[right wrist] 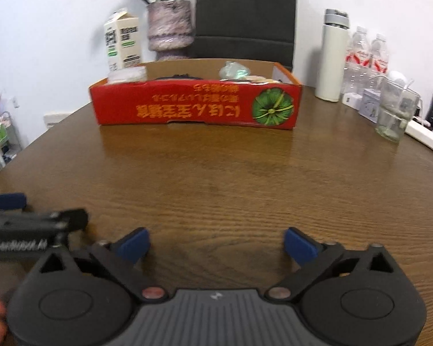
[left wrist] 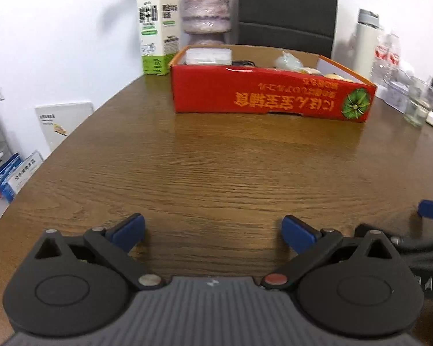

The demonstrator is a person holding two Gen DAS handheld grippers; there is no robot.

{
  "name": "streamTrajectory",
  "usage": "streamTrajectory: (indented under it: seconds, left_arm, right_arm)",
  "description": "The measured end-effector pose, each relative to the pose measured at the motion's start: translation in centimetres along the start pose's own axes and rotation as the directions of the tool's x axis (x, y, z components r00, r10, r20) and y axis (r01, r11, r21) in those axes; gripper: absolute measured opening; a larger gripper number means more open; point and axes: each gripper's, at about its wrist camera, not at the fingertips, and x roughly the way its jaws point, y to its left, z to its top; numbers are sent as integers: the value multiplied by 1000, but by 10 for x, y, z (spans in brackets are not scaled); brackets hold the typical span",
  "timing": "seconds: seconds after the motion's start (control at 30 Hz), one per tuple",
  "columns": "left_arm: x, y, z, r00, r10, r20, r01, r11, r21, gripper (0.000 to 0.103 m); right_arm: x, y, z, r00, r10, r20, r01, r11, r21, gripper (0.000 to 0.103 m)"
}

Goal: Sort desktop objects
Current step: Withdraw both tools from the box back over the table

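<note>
A red cardboard box with orange lettering stands across the brown wooden table. Inside it lie a clear plastic container, a crumpled pale wrapper and other small items, partly hidden by its wall. My left gripper hovers low over the near table, open, blue pads wide apart with only bare wood between them. My right gripper is beside it, also open and holding nothing. Each view catches the other gripper's blue fingertip at its edge.
Behind the box stand a milk carton, a purple vase and a dark chair. At the right are a white flask, water bottles, a glass and a white power strip.
</note>
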Motion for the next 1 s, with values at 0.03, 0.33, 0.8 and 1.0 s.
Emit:
streamTrajectory:
  seconds: [0.03, 0.33, 0.8, 1.0]
  left_arm:
    - [0, 0, 1, 1000, 0, 0, 0, 1000, 0, 103]
    - [1, 1, 1, 1000, -10, 0, 10, 1000, 5, 103]
    - [-1, 1, 0, 1000, -18, 0, 18, 1000, 8, 103]
    - [-1, 2, -1, 1000, -20, 0, 20, 1000, 12, 103]
  right_arm:
    - [-1, 0, -1, 1000, -1, 7, 1, 1000, 2, 103]
    - [2, -3, 2, 1000, 1, 9, -1, 1000, 15, 103]
    - [3, -2, 3, 1000, -5, 7, 5, 1000, 10, 103]
    - [3, -3, 3, 1000, -5, 7, 4, 1000, 9, 103]
